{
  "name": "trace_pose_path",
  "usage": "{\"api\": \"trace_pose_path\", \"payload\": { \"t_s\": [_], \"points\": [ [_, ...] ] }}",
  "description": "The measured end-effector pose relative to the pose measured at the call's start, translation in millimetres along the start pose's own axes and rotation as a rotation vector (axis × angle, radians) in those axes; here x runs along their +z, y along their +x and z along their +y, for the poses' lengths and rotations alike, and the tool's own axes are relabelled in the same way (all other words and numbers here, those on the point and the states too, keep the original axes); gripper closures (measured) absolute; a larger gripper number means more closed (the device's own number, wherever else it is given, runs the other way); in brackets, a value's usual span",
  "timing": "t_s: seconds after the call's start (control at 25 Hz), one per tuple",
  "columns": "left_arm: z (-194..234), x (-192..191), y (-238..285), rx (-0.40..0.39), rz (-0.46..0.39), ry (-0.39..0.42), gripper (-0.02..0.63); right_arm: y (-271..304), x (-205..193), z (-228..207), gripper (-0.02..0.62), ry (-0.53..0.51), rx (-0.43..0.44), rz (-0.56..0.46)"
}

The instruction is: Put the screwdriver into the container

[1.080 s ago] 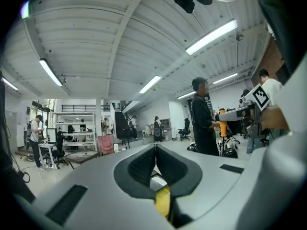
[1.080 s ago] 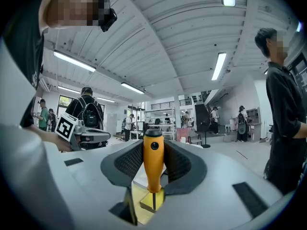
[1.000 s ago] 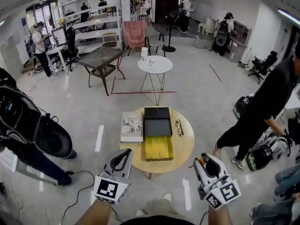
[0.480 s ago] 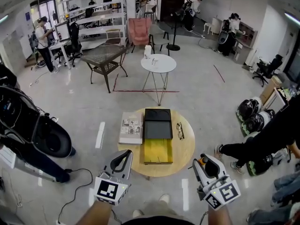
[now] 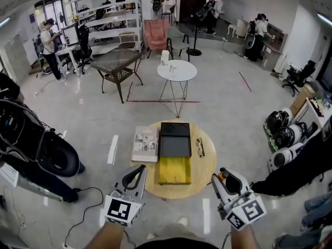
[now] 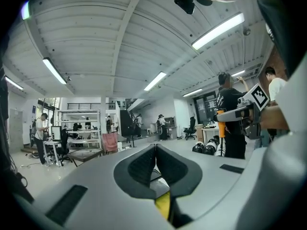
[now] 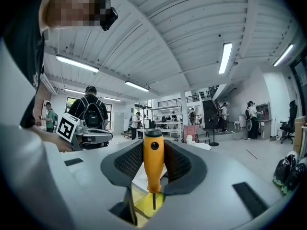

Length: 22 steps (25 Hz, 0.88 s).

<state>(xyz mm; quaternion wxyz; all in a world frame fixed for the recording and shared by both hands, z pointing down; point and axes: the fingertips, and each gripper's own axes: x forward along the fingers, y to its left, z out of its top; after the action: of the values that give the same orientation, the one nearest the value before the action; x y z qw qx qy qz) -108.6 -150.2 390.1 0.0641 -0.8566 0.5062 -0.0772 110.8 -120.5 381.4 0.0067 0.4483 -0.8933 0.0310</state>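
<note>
- Since the earlier frame the bystander in black at the right has gone from beside the round table to the picture's lower right edge, while both grippers keep nearly the same places low in the head view, short of the table's near rim.
- The right gripper pinches the screwdriver by its orange handle. The tool stands upright between the pads, black cap on top, thin shaft pointing down.
- The left gripper carries nothing. Its own view shows the jaws pressed together with only a hairline seam between them.
- The container lies on the table ahead, between the two grippers. It is a yellow open tray jutting toward the person from a black box. A magazine lies just left of the box and a pair of glasses just right of it.
- The step in hand looks like the carry: the screwdriver is gripped and held in the air, well apart from the tray, with nothing placed yet.
- The next move probably calls for bringing the right gripper forward and leftward over the yellow tray. It would then lower until the shaft is inside the walls and lay the tool down lengthwise before the jaws spread.
- The left gripper seems to have no part here beyond staying clear.
</note>
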Motion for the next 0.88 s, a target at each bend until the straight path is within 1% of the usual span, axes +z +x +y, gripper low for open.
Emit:
{"api": "trace_pose_path", "payload": {
  "t_s": [0.32,0.64,0.88],
  "points": [
    [-7.1,14.6,16.1,0.02,-0.001,0.015,0.588,4.5,10.4,-18.4,0.459,0.0,0.035,-0.01],
    [-17.0,28.9,40.6,0.069,0.006,0.026,0.588,13.1,19.0,-50.8,0.459,0.003,0.088,-0.026],
    [-24.1,32.5,51.7,0.115,0.014,0.035,0.588,15.4,23.0,-73.4,0.459,0.003,0.125,-0.037]
  ]
}}
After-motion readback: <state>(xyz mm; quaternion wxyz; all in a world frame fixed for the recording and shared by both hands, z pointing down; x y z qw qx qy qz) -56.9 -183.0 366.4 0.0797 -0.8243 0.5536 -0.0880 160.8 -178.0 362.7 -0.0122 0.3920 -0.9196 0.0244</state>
